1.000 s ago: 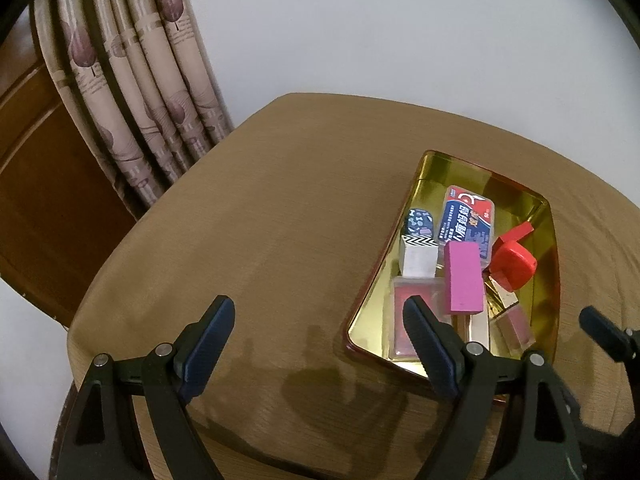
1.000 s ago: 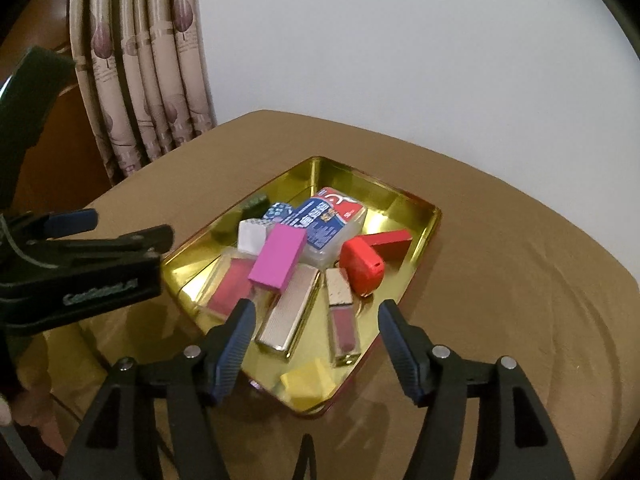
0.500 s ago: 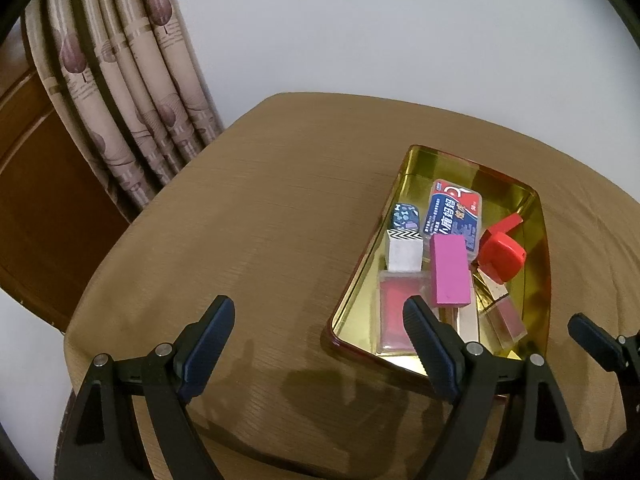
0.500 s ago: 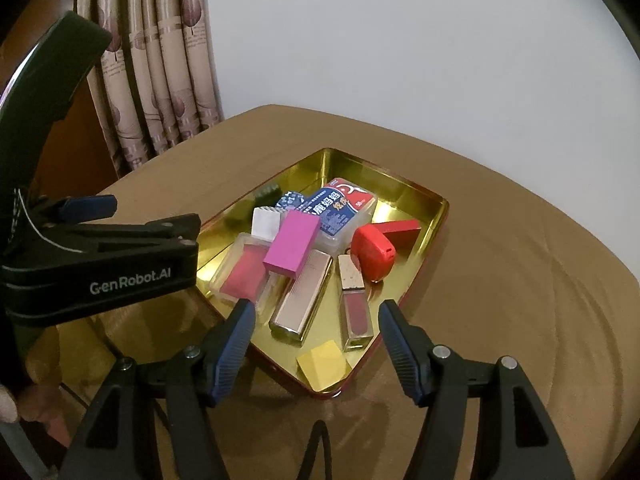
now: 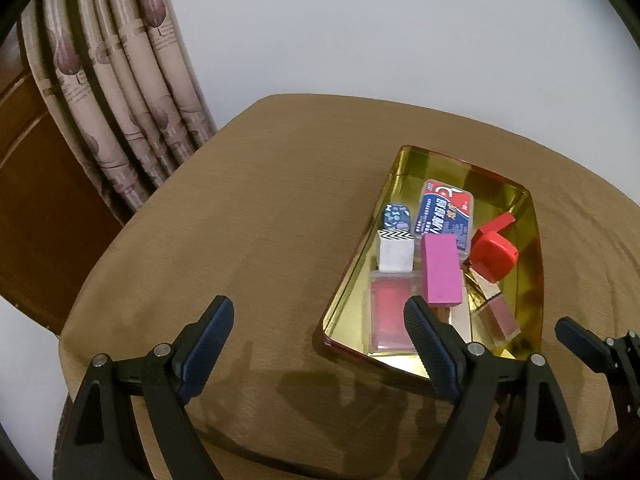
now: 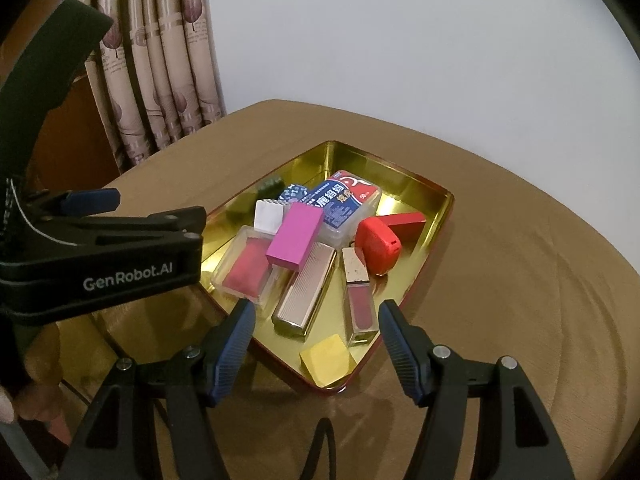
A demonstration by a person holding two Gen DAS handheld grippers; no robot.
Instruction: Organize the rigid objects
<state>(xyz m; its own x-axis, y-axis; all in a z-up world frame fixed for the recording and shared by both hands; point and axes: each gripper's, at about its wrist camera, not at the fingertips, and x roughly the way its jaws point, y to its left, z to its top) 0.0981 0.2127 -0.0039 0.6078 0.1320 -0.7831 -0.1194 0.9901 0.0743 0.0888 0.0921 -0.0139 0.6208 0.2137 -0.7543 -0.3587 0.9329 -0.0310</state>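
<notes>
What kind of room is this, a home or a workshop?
Probably a home room: patterned curtains hang by a plain wall, and a cloth-covered table bears a gold tin tray of small cosmetics and oddments.

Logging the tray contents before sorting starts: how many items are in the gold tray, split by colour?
In the gold tray:
Red or pink: 4 (magenta block, red tape measure, blush compact, lip gloss tube)
Blue: 2 (blue printed case, small patterned blue piece)
Gold or yellow: 2 (ribbed gold tube, yellow square)
White: 1 (white cube)
Dark green: 1 (green piece)
Total: 10
</notes>
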